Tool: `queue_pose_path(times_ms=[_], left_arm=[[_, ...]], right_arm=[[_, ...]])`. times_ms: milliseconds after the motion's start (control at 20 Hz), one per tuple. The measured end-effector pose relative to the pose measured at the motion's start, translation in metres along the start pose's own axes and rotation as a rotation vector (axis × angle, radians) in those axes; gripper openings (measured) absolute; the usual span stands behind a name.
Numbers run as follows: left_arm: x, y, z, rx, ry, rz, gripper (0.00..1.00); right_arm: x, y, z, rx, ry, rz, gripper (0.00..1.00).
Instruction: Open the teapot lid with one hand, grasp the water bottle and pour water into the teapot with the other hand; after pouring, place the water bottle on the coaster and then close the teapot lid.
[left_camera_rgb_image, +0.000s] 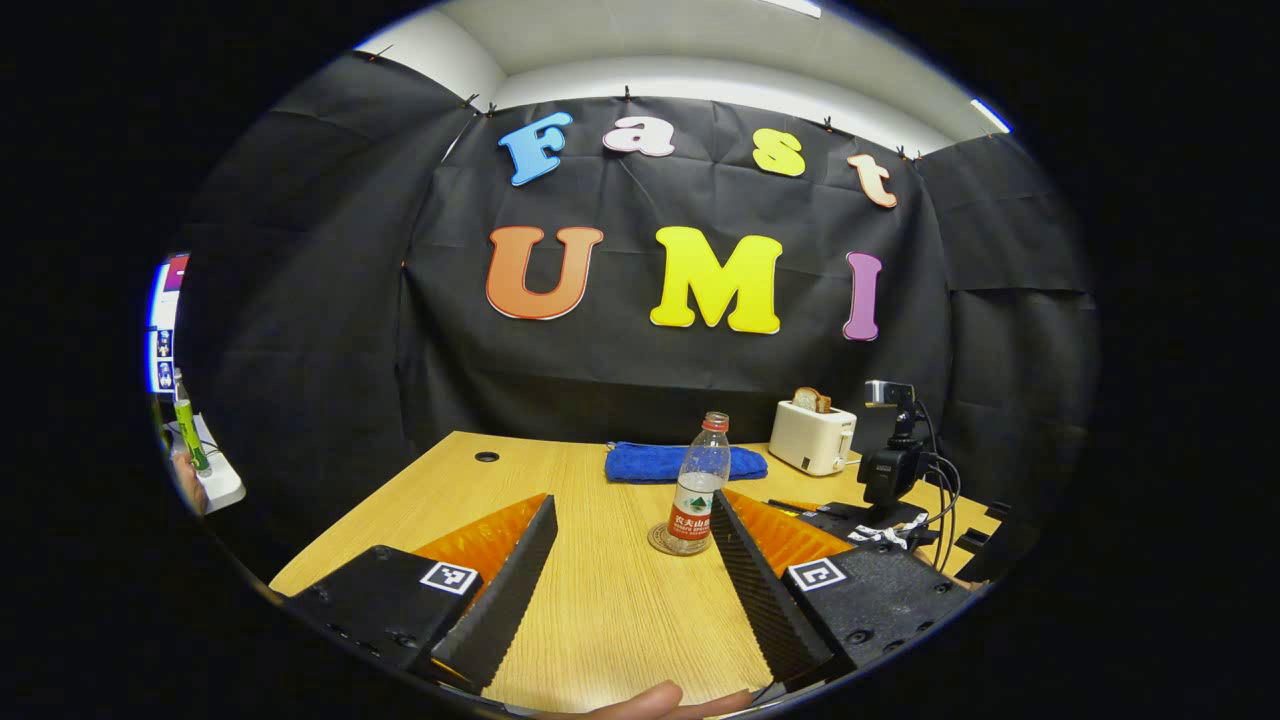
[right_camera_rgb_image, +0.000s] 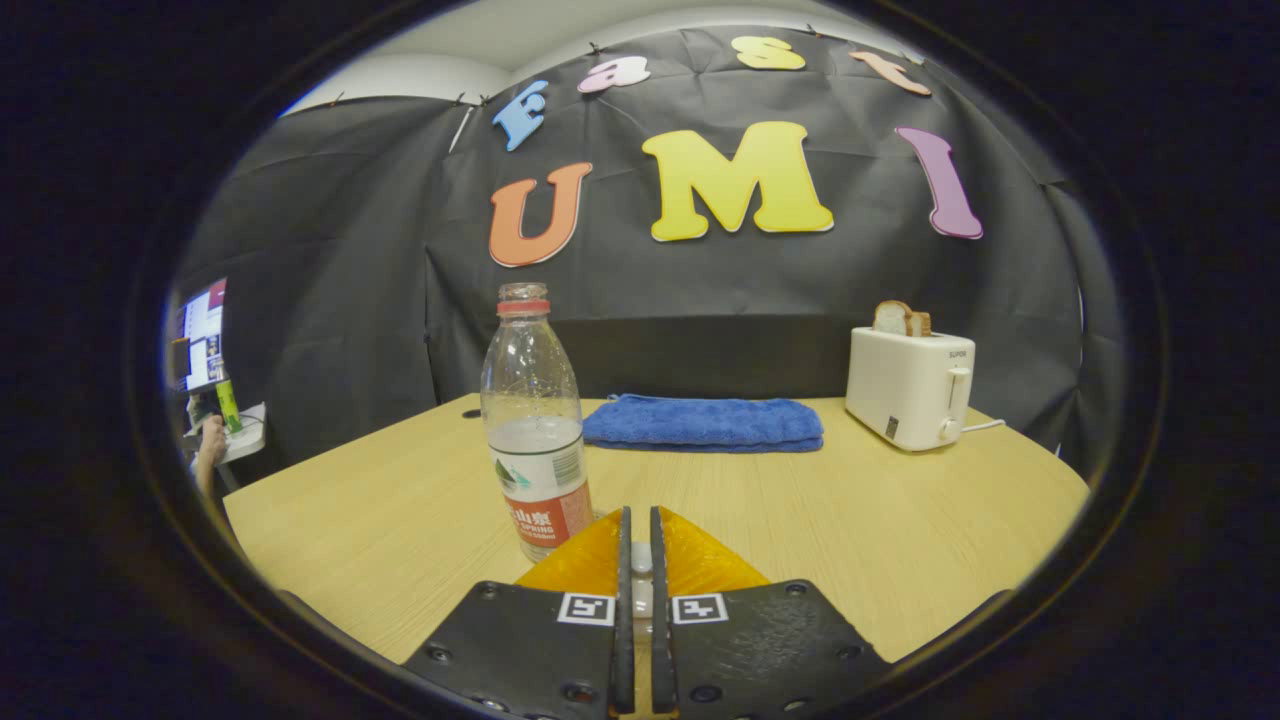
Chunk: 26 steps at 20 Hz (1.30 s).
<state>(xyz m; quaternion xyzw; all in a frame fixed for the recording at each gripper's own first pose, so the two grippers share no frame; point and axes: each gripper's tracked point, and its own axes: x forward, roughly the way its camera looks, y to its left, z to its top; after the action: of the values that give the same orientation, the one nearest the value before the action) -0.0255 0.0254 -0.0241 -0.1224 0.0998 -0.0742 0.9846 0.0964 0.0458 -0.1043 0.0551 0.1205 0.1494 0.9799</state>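
Clear ribbed plastic water bottle (left_camera_rgb_image: 699, 487), uncapped, upright on round coaster (left_camera_rgb_image: 664, 541), frame ctr, on wood-grain table (left_camera_rgb_image: 600, 600). Left gripper (left_camera_rgb_image: 634, 510) spread wide, empty. Right gripper (right_camera_rgb_image: 640, 532) nearly closed, tiny pale thing between fingers; can't identify.

The coaster (left_camera_rgb_image: 662, 543) was largely covered by the water bottle (left_camera_rgb_image: 697, 485). The right claw (right_camera_rgb_image: 640, 540) hid something small and pale, not identifiable.

Staged recording booth: black cloth walls (right_camera_rgb_image: 330, 300), wooden table (right_camera_rgb_image: 900, 520), toaster (right_camera_rgb_image: 910, 388), office ceiling lights (left_camera_rgb_image: 990, 115).
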Motion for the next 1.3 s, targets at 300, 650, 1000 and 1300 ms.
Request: queue_pose_path(times_ms=[300,650,1000,1300], left_arm=[[0.003,-0.002,-0.001,0.004,0.0,-0.003,0.96],[0.004,0.002,0.002,0.04,-0.018,0.026,0.96],[0.001,0.011,0.009,0.014,-0.041,0.081,0.96],[-0.002,0.01,0.015,0.032,-0.045,0.114,0.96]], right_arm=[[-0.01,-0.006,0.007,0.03,-0.023,0.006,0.12],[-0.045,-0.021,0.031,0.009,-0.061,0.006,0.83],[-0.125,-0.053,0.075,-0.044,-0.156,-0.114,0.96],[-0.197,-0.089,0.088,-0.067,-0.165,-0.216,0.96]])
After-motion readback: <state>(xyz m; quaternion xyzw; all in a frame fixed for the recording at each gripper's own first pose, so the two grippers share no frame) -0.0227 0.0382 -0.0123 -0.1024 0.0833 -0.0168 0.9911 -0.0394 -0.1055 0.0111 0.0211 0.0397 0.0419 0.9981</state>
